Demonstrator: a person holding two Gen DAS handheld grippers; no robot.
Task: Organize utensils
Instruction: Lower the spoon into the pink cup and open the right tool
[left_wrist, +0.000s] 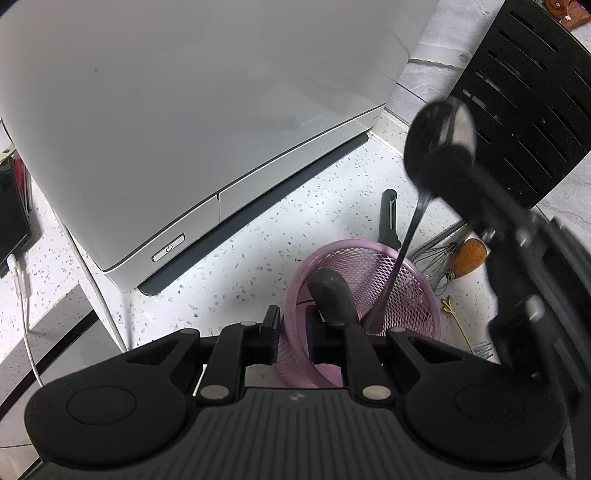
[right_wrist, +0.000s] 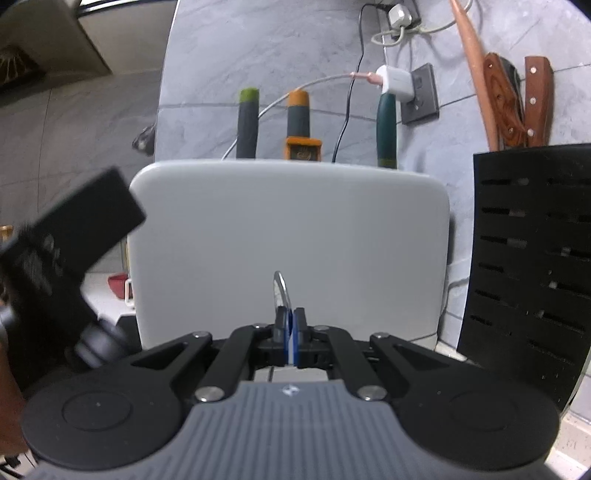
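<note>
While the left gripper (left_wrist: 291, 332) clamps the rim of the pink mesh holder (left_wrist: 369, 280) on the speckled desk (left_wrist: 295, 221), the right gripper (right_wrist: 290, 325) pinches a shiny dark-bowled spoon (left_wrist: 443, 133), its thin handle dipping into the holder.

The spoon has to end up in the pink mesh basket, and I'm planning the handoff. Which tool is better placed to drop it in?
Right. The right tool already grips the spoon, handle tip over the pink mesh basket. The left tool is clamped on the basket's rim.
</note>
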